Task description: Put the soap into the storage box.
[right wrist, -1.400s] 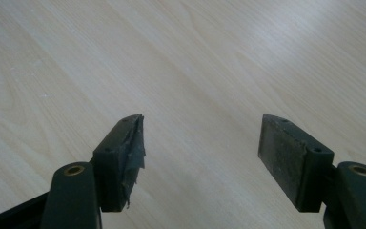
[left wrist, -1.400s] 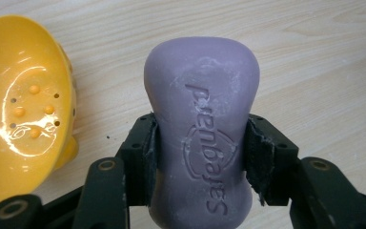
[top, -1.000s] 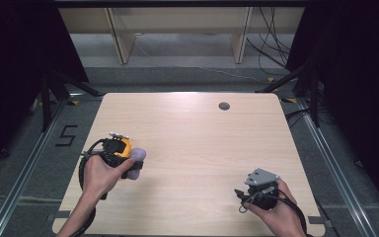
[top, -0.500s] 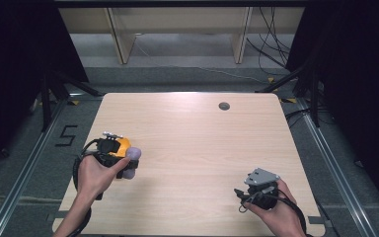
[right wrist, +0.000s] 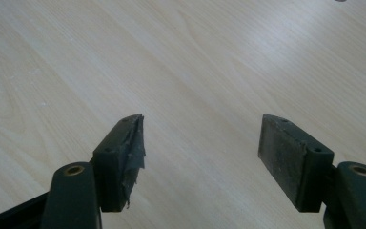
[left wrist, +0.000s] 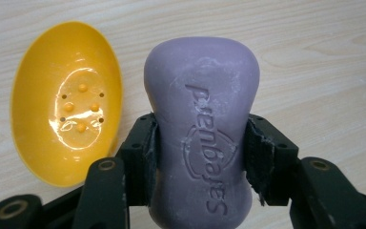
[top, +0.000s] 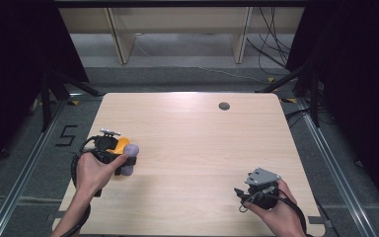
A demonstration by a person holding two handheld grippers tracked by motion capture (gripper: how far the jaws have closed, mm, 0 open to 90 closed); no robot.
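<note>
Left claw (left wrist: 201,157) pinches purple soap (left wrist: 201,129) at waist, likely bound for yellow dish (left wrist: 66,102) alongside. Right claw (right wrist: 201,160) open, idle above tabletop (top: 197,143).

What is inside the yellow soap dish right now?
Nothing: the yellow soap dish lies empty on the table, its bumps and drain holes bare. The purple soap bar sits beside it, clamped in the left gripper.

I see even overhead light on table (top: 197,148), dark surrounds; glare on yellow dish (left wrist: 76,129); close-ups slightly soft.
</note>
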